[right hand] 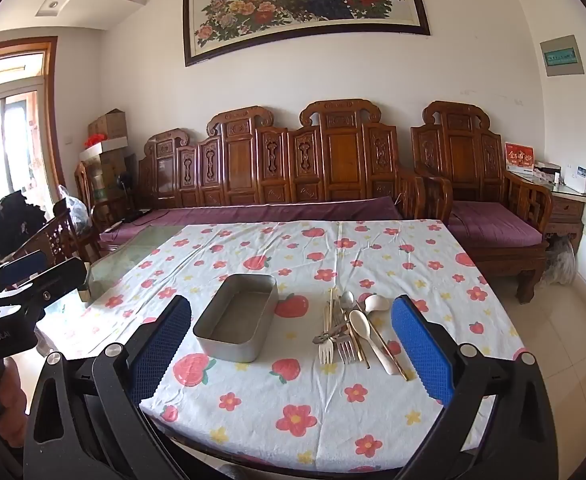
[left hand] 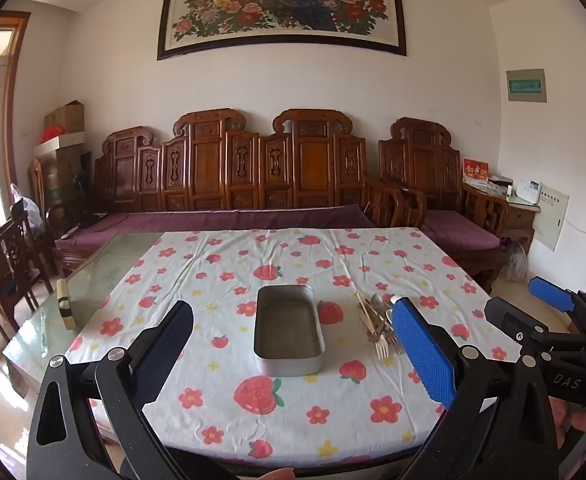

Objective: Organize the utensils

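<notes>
An empty grey metal tray point(left hand: 289, 330) point(right hand: 235, 326) lies on the flowered tablecloth point(left hand: 293, 408) point(right hand: 313, 412). To its right lies a pile of utensils point(left hand: 377, 324) point(right hand: 353, 332): forks, spoons and chopsticks. A white spoon point(right hand: 367, 332) lies on top. My left gripper point(left hand: 293, 360) is open and empty, held above the near table edge facing the tray. My right gripper point(right hand: 293, 356) is open and empty, held near the front edge between tray and pile. The right gripper also shows in the left wrist view point(left hand: 549, 304).
The cloth covers a glass-topped table point(left hand: 93, 276) point(right hand: 133, 256). A small wooden block point(left hand: 65, 308) lies on the bare glass at left. A carved wooden sofa point(left hand: 253, 172) point(right hand: 293, 168) stands behind the table. Chairs point(left hand: 9, 264) stand at left.
</notes>
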Available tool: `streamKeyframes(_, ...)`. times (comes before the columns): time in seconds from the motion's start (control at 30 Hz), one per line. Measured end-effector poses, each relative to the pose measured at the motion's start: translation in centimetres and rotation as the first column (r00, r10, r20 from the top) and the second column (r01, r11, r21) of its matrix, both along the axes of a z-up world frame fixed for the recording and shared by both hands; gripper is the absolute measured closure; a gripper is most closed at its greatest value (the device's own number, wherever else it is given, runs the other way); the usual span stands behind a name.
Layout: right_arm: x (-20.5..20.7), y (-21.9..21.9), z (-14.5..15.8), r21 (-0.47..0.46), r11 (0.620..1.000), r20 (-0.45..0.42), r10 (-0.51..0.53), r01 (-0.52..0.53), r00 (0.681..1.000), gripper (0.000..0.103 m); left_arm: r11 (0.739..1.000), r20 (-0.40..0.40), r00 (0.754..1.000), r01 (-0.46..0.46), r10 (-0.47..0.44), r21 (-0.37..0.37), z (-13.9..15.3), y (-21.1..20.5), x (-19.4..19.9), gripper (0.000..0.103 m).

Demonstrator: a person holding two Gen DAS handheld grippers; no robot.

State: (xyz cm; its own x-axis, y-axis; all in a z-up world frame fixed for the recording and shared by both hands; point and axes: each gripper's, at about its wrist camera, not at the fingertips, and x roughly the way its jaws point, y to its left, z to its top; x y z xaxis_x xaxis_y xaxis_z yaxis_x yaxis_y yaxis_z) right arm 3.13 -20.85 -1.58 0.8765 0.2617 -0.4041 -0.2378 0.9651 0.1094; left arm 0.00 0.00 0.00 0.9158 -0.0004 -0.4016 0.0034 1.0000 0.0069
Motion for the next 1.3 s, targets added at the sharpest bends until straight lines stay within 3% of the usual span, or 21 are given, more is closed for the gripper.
streamKeyframes(1.3, 0.02, 0.02, 0.27, 0.002, 1.000, 0.001, -0.001, 0.001, 1.000, 0.003, 1.000, 0.002, 1.000, 0.001, -0.001, 0.005, 0.01, -0.03, 0.00, 0.006)
